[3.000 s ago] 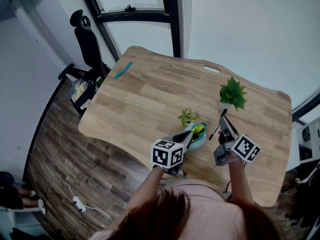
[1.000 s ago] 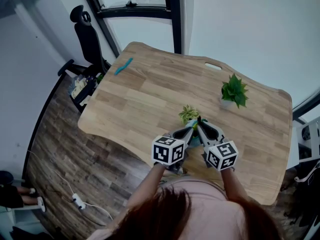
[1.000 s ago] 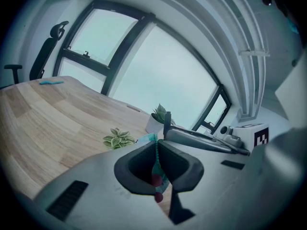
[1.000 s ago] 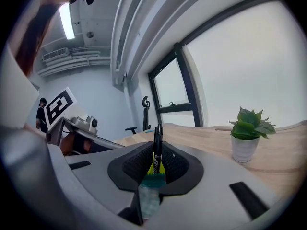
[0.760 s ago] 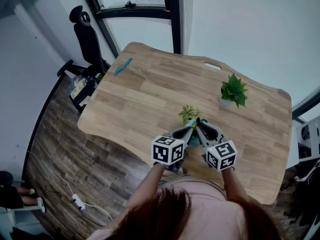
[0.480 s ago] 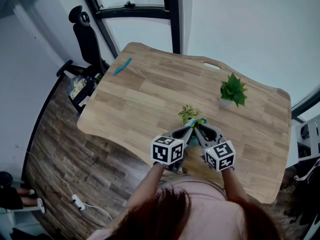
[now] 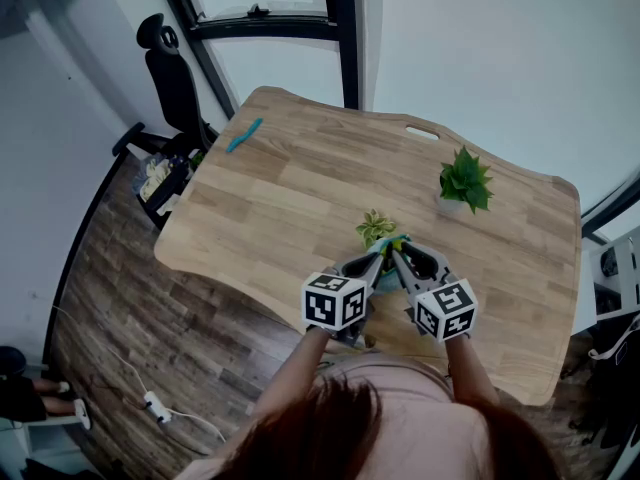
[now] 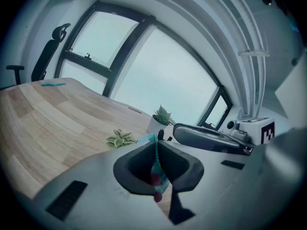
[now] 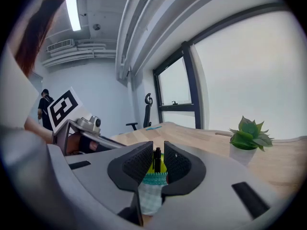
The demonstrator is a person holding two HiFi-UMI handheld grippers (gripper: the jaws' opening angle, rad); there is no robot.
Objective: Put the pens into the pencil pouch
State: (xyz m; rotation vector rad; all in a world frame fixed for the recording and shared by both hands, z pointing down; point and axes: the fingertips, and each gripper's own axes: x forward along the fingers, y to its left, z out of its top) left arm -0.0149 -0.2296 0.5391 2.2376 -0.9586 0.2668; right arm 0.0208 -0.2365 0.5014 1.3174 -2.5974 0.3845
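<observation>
while both tools meet at the near edge of the tabletop [image 7: 300, 188], here's how it stands. my left tool [image 8: 156, 152] is clamped shut on the rim of the pencil pouch [image 8: 159, 172], pinching the teal zipper edge and holding the mouth up off the wood. my right tool [image 9: 155, 152] comes in from the other side, its tips almost touching the left tool's, and its ribbed pads grip a black pen [image 9: 157, 158] that stands upright between them. the pen's lower end sits right over the open mouth of the pouch, and i can't tell how far in it reaches. down inside that mouth there's a yellow-green thing [image 9: 163, 166] already lying, just behind the black pen. below the zipper the pouch's pale checked fabric hangs between my right tool's jaws.

from the head view, the pouch is tucked between the two tools, just this side of the small leafy plant [image 7: 375, 229]. the bigger potted plant [image 7: 464, 182] stands well off to the right. far away at the left corner of the tabletop lies a teal pen [image 7: 245, 136], near the black office chair [image 7: 178, 80].
</observation>
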